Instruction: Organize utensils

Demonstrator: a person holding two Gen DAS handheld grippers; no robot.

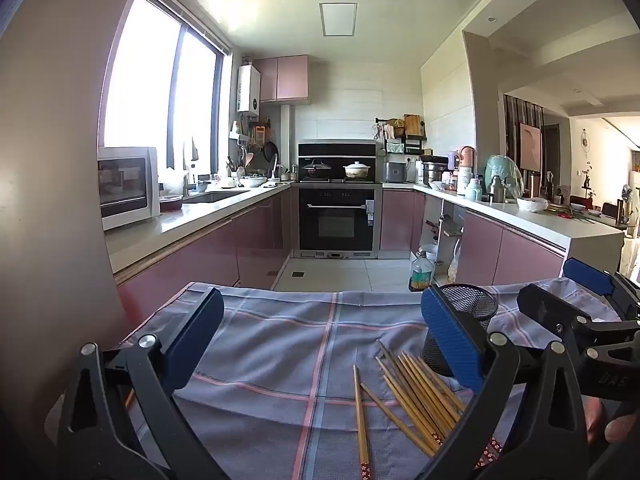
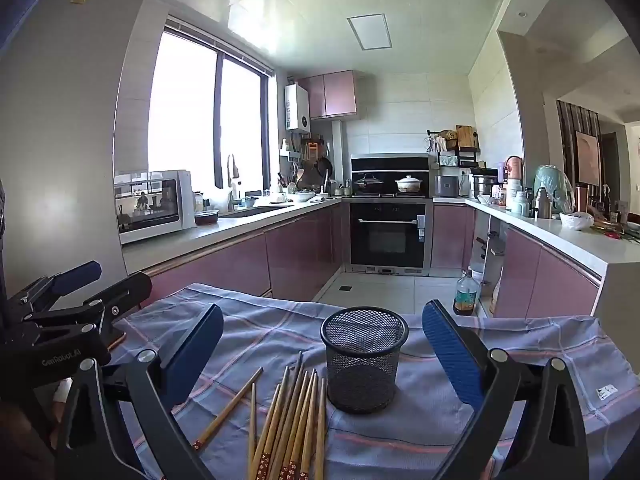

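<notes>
Chopsticks [image 2: 288, 420] run off frame — right finger hides mesh holder [image 1: 474, 304] partly.

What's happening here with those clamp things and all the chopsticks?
A person holds a two-finger gripper in each hand over a table covered with a checked cloth. Both the left gripper and the right gripper are open and hold nothing. A pile of wooden chopsticks lies loose on the cloth beside a black mesh cup, which stands upright and looks empty. The sorting seems not yet begun; presumably the chopsticks go into the cup.
</notes>
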